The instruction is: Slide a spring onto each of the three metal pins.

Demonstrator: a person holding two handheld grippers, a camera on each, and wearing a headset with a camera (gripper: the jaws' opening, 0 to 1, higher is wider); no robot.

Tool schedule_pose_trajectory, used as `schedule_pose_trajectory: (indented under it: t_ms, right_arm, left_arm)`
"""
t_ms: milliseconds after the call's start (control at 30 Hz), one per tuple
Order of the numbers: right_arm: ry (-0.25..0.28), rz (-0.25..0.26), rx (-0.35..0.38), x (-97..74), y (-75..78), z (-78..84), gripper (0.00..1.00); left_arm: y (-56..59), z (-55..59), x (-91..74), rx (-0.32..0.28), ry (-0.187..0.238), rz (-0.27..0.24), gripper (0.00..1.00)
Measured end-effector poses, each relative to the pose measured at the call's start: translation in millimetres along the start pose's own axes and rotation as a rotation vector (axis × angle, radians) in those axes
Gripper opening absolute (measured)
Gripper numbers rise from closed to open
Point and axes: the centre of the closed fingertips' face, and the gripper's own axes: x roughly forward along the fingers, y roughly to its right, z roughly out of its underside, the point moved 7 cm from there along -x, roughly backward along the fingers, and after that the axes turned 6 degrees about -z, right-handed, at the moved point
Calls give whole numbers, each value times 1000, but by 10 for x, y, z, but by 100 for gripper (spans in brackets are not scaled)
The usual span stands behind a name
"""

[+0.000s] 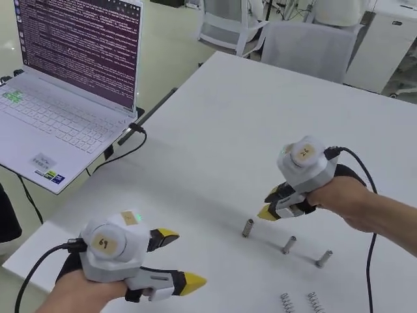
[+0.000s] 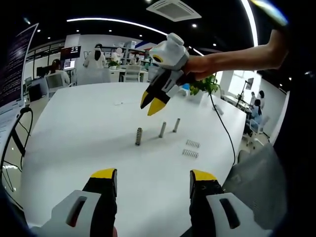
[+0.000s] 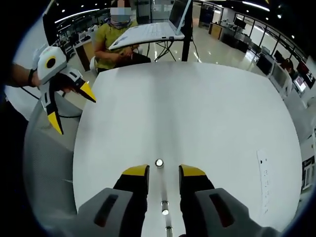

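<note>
1. White worktop (image 1: 260,117) in the head view, with an open laptop (image 1: 71,85) just beside its left edge.
2. Left hand-held gripper (image 1: 181,257) is at the lower left, its jaws spread wide and holding nothing.
3. Right hand-held gripper (image 1: 269,202) hovers at the right, its yellow tips just above and beside the first pin (image 1: 248,227). From this angle its jaws look only slightly parted.
4. Three metal pins stand upright in a row: the first, the middle pin (image 1: 288,244) and the end pin (image 1: 324,258). Two loose springs (image 1: 287,302) lie flat near the bottom edge, apart from the row.
5. Left gripper view: its own jaws are wide apart and empty. The right hand-held gripper (image 2: 151,104) hangs above the row without touching it.
6. In the same view the first pin (image 2: 138,136) looks ribbed, as with a spring around it, while the other two look smooth. The loose springs (image 2: 191,148) lie side by side near the row.
7. Right gripper view: its own jaws are moderately apart and grip nothing. The first pin (image 3: 159,162) is seen end-on just ahead of the tips, with the middle pin (image 3: 165,207) lower between the jaws.
8. Left hand-held gripper (image 3: 74,111) shows at the worktop's left edge, jaws spread. A seated person (image 3: 116,42) is beyond the far edge, next to the laptop (image 3: 153,27).
</note>
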Motion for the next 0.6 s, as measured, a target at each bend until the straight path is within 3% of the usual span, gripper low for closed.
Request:
schedule_pose_trajectory:
  t_ms: [600]
  right_arm:
    - [131,66,126,-271,-100,183,26]
  left_arm:
    - [19,-11,-27,16,-4,11,54]
